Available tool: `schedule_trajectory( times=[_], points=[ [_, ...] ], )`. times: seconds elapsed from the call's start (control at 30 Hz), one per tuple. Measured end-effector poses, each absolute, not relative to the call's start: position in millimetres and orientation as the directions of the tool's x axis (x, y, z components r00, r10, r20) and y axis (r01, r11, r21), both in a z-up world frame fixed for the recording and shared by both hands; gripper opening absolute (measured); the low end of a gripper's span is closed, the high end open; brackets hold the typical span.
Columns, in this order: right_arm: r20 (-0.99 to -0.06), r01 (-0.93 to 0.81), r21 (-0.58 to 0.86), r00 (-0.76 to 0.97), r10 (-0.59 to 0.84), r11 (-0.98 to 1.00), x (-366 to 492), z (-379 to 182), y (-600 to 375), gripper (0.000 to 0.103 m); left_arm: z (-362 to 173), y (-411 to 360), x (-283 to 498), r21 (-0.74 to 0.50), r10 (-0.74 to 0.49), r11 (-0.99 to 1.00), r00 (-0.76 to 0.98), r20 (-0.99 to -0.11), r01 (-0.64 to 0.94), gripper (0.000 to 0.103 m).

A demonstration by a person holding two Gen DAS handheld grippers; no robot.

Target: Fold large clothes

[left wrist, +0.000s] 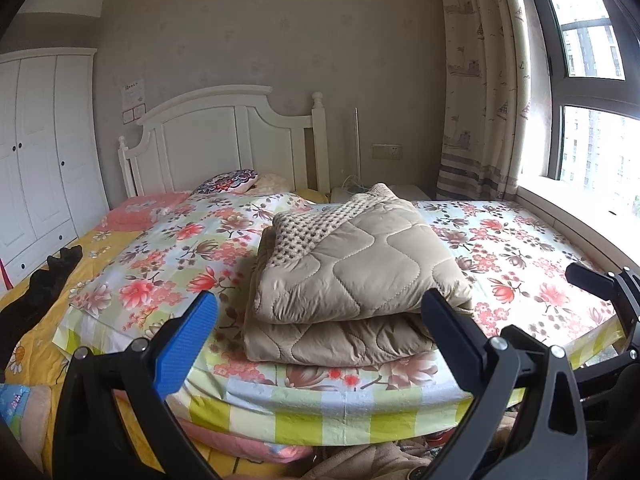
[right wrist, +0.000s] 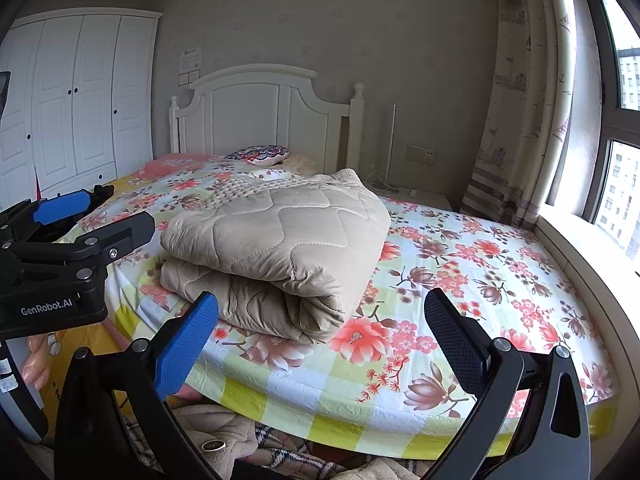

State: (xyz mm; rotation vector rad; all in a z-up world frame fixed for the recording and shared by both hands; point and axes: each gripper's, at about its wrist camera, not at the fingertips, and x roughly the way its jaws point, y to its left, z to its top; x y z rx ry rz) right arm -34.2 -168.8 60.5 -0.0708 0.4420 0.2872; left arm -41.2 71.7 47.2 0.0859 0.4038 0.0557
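Your left gripper [left wrist: 320,316] hangs spread wide and empty just short of the near edge of the bed, and your right gripper [right wrist: 322,316] is spread the same way, gripping nothing. The beige quilted garment with a knitted collar [left wrist: 356,272] lies folded in a thick stack on the floral bedsheet [left wrist: 520,248], near the foot of the bed, apart from both grippers.
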Motion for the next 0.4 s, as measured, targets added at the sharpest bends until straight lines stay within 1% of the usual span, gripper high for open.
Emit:
schedule_trajectory(
  times=[0.07,0.13,0.27,0.33,0.4],
  points=[
    [-0.435,-0.293,-0.001,0.861,0.263,0.956,-34.4,59.7,-170.4,0.099,44.8,69.7,-42.3,0.131,0.109,0.989,0.924,-0.368,-0.065,0.101],
    [-0.443,-0.295,0.004,0.856,0.266,0.956,-33.1,58.0,-170.1,0.099,42.3,68.6,-40.2,0.152,0.12,0.986,0.921,-0.371,-0.068,0.101],
    [-0.472,-0.298,0.032,0.837,0.277,0.954,-25.5,51.8,-171.9,0.099,36.4,83.1,-17.8,0.079,0.048,0.997,0.889,-0.455,-0.013,0.101],
    [-0.482,-0.302,0.049,0.828,0.287,0.952,-18.8,49.5,-176.3,0.099,35.8,97.8,3.0,0.07,0.057,0.997,0.877,-0.476,-0.027,0.101],
    [-0.453,-0.269,0.056,0.851,0.265,0.961,-9.2,53.5,-192.0,0.099,39.5,117.2,31.3,0.091,0.106,0.993,0.869,-0.483,-0.071,0.101]
  ],
)
